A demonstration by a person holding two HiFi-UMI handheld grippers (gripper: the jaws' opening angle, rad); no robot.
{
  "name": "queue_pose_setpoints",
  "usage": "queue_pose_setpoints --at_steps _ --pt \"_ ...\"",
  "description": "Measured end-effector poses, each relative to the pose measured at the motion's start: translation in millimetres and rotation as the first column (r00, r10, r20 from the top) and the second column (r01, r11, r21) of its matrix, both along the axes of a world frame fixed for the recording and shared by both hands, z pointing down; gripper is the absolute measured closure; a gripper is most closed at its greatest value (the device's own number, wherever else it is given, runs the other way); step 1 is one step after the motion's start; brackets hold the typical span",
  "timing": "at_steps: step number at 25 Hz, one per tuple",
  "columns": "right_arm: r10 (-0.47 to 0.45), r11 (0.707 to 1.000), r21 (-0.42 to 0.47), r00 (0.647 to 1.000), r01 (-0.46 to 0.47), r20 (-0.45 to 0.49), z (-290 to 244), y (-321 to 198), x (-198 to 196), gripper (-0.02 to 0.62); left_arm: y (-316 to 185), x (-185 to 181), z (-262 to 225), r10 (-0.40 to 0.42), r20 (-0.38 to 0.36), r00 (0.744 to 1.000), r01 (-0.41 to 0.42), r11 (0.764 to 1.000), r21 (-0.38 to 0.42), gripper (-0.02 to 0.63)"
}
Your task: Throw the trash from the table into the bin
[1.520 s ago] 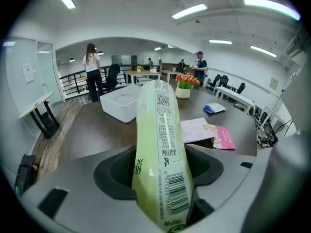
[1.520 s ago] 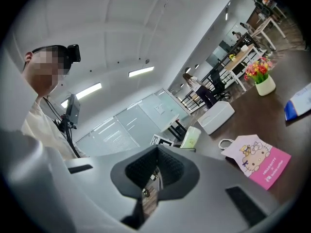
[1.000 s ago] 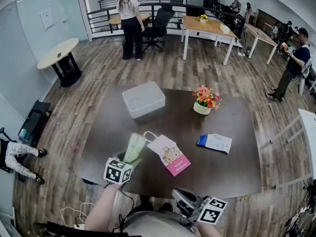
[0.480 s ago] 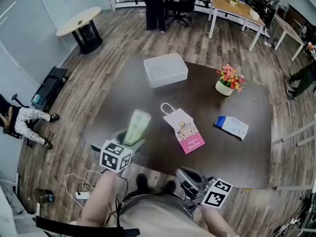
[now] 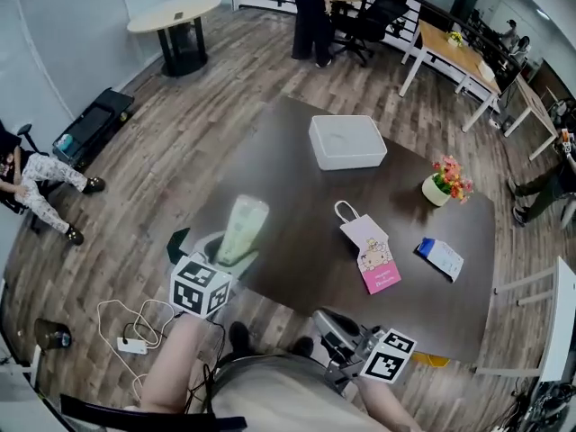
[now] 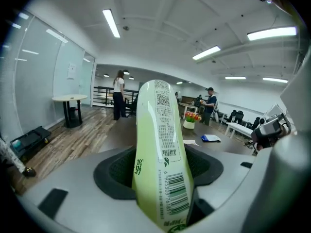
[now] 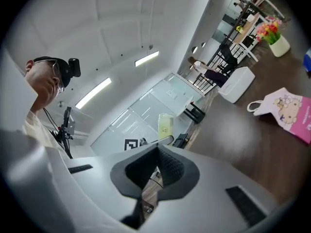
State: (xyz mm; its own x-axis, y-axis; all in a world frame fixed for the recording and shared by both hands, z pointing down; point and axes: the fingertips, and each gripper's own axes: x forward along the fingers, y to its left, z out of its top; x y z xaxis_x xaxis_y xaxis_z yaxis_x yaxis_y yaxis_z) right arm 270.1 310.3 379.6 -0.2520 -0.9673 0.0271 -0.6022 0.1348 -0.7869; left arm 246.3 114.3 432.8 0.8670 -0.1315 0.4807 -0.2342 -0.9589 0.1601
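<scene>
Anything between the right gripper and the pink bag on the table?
Nothing visible. Only bare tabletop lies between the right gripper, which is shut and empty, and the pink bag. The white box and flowerpot stand farther off, beyond the bag.
</scene>
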Motion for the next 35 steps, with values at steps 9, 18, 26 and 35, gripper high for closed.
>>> queue_pose_setpoints --at_steps 9,18,26,35 --pt "-0.128 0.989 -0.082 0.990 0.122 -0.067 0 -115 -131 0.586 -104 -114 -4 -0.058 -0.090 0.994 0.054 0.998 -0.044 0.316" --pt "-0.161 0.981 -0.116 0.985 0.153 -0.063 6 -149 -139 0.586 -138 -134 5 -0.110 -0.113 0.987 0.100 0.990 -0.096 0.316" --pt "-0.205 0.977 -0.046 0.975 0.209 0.080 9 -178 -104 0.586 -161 -131 -8 -0.190 -0.048 0.981 0.182 0.975 -0.127 0.316" --pt "-0.366 0.929 -0.007 0.921 0.370 0.134 27 -217 -64 0.586 -179 -134 -23 -0.317 0.023 0.948 0.318 0.947 -0.055 0.316"
